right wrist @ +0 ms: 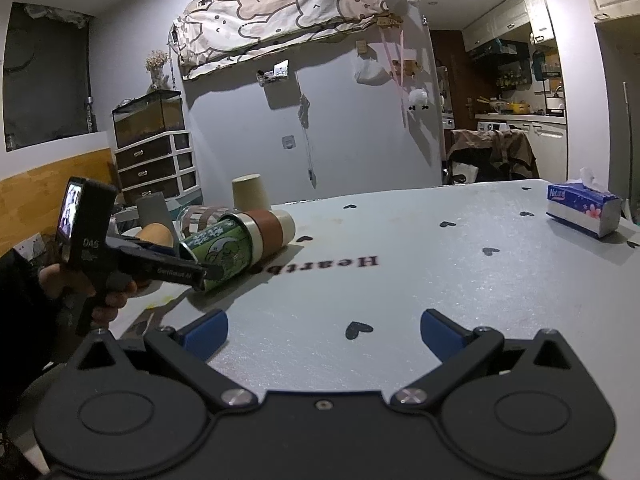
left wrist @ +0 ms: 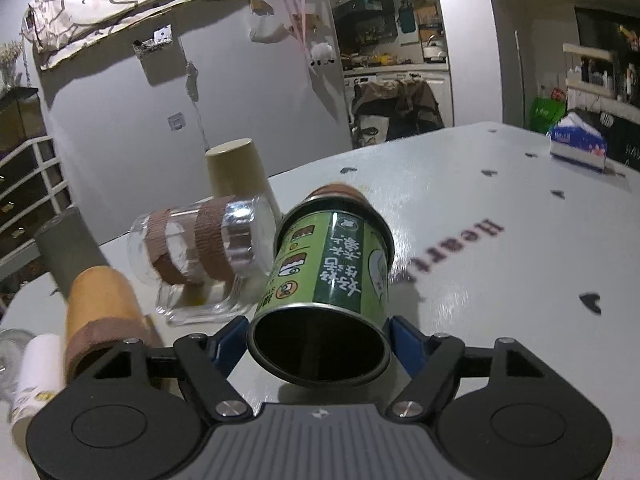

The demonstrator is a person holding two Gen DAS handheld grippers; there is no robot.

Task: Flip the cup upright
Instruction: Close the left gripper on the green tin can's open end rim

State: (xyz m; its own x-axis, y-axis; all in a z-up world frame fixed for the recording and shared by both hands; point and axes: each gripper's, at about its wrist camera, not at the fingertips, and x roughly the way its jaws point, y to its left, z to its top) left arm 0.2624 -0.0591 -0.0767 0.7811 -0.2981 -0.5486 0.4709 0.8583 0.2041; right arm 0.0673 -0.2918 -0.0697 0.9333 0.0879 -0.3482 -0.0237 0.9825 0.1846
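Note:
A green printed metal cup point(left wrist: 332, 276) lies tilted, its open mouth toward the left wrist camera. My left gripper point(left wrist: 318, 334) is shut on the green cup near its rim, blue pads on both sides. In the right wrist view the green cup point(right wrist: 218, 250) is at the left, held by the left gripper point(right wrist: 200, 272), its far end resting against a brown-banded paper cup point(right wrist: 272, 228) lying on the table. My right gripper point(right wrist: 322, 330) is open and empty above the table point(right wrist: 400, 280).
A glass mug point(left wrist: 200, 248) with brown tape lies on its side left of the green cup. An upturned beige cup point(left wrist: 240, 172), a grey cup point(left wrist: 66, 248) and an orange cup point(left wrist: 100, 312) stand nearby. A tissue pack point(right wrist: 582, 210) sits at the far right.

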